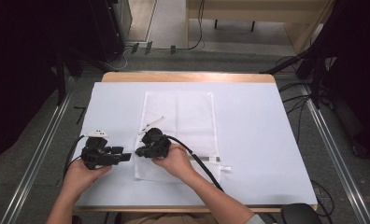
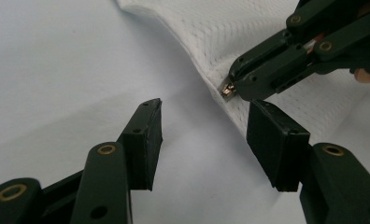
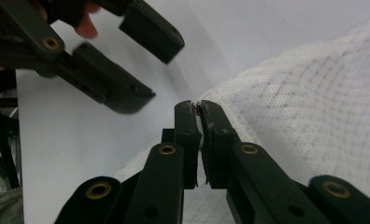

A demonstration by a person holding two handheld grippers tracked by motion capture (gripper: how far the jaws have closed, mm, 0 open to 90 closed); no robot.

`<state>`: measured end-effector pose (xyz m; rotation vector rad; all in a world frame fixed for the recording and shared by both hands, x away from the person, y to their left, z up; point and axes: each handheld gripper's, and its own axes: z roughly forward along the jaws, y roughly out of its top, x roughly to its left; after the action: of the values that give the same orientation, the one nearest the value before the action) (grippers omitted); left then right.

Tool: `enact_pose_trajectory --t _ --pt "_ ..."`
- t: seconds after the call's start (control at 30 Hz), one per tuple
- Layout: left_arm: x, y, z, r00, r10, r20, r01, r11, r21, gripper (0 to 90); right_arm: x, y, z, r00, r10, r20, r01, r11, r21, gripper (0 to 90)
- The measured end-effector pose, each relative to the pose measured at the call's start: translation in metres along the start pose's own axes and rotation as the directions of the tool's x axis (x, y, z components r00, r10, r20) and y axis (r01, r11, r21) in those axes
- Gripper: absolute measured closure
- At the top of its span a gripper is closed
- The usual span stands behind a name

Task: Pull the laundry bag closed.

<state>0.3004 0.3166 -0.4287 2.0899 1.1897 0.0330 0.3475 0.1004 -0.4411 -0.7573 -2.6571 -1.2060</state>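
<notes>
Right gripper (image 3: 198,108) clamped on mesh bag's (image 1: 183,116) left hem near surface's front edge; left gripper (image 2: 204,122) released, nearest, hem lying just ahead.

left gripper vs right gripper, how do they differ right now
The left gripper is open, with nothing between its jaws; the right gripper is shut on the edge of the white mesh bag, with a small metal piece at its tip. The left gripper sits over the bare white sheet just off the bag; the right gripper is at the bag's left edge. Both are black, hand-held and point at each other.
</notes>
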Motion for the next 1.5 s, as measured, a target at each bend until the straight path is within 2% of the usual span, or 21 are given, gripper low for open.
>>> enact_pose_trajectory --t 0.1,0.2,0.3,0.47,0.67,0.77,0.93,1.2,1.5 --pt "-0.004 0.001 0.004 0.9997 0.016 0.016 -0.016 0.9997 0.016 46.2 0.001 0.003 -0.004 0.9999 -0.008 0.008 0.008 0.9999 -0.011 87.3" --pt "-0.009 0.002 0.011 0.9992 0.035 0.021 -0.036 0.9986 0.040 47.1 0.000 0.004 -0.008 0.9999 -0.010 -0.013 0.010 0.9994 -0.032 87.3" --pt "-0.011 0.004 0.017 0.9984 0.042 0.039 -0.045 0.9973 0.058 49.5 0.001 0.005 -0.010 0.9997 -0.019 -0.015 0.018 0.9994 -0.030 87.3" --pt "-0.011 0.006 0.022 0.9976 0.026 0.065 -0.031 0.9968 0.074 59.6 0.003 0.005 -0.015 0.9985 -0.036 -0.042 0.034 0.9987 -0.038 87.3" --pt "-0.009 0.008 0.025 0.9953 0.051 0.082 -0.058 0.9949 0.082 70.8 0.004 0.005 -0.018 0.9956 -0.058 -0.074 0.055 0.9980 -0.030 87.3" --pt "-0.010 0.009 0.026 0.9936 0.069 0.089 -0.077 0.9928 0.092 75.5 0.003 0.005 -0.018 0.9950 -0.059 -0.080 0.058 0.9981 -0.021 87.3" --pt "-0.012 0.011 0.027 0.9913 0.078 0.106 -0.089 0.9908 0.103 83.3 0.003 0.004 -0.016 0.9943 -0.066 -0.084 0.065 0.9978 -0.007 87.3" --pt "-0.012 0.014 0.026 0.9934 0.036 0.109 -0.049 0.9909 0.125 87.8 0.001 0.001 -0.016 0.9963 -0.047 -0.072 0.046 0.9989 -0.008 87.7" --pt "-0.012 0.014 0.026 0.9945 0.030 0.100 -0.044 0.9886 0.144 88.4 -0.002 -0.005 -0.012 0.9977 -0.015 -0.066 0.014 0.9999 -0.010 88.0"
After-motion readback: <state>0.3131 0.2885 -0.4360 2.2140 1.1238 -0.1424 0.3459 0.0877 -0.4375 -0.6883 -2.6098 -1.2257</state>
